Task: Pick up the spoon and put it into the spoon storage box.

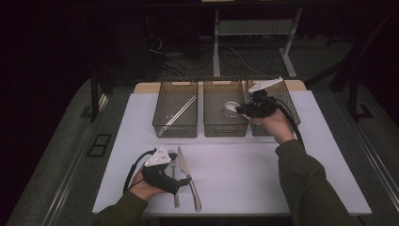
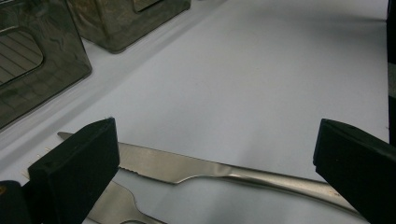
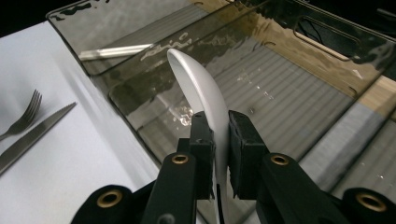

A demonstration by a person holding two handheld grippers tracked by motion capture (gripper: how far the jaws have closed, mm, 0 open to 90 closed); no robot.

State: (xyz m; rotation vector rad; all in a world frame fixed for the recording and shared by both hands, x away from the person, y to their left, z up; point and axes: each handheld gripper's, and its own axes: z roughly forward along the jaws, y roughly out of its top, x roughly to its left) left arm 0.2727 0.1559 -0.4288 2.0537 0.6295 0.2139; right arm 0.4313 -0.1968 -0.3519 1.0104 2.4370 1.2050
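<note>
Right gripper view shows the white spoon (image 3: 198, 95) pinched between my right gripper's (image 3: 218, 140) jaws, which are narrowed onto it just below the bowl; the bowl stands up and tips forward over the middle bin (image 3: 280, 93) of three smoky, see-through bins. In the high view I hold that spoon (image 1: 231, 106) above the middle bin (image 1: 225, 129), close to its right wall, with my right gripper (image 1: 254, 108) reaching in from the right bin's (image 1: 288, 101) side. The three bins sit in a row along the far edge of the table (image 1: 244, 169). The left bin (image 1: 175, 128) holds a long silver utensil (image 1: 181, 111) lying on a slant — I cannot tell what kind.

Near the table's front left corner, my left gripper (image 1: 158, 170) rests low beside a fork (image 1: 174, 175) and a knife (image 1: 189, 178), which lie side by side, handles toward the front edge. In the left gripper view its jaws stand wide apart, nothing pressed between them — the knife (image 2: 210, 170) lies flat across the gap on the white tabletop, the fork (image 2: 112, 205) just nearer to me.
</note>
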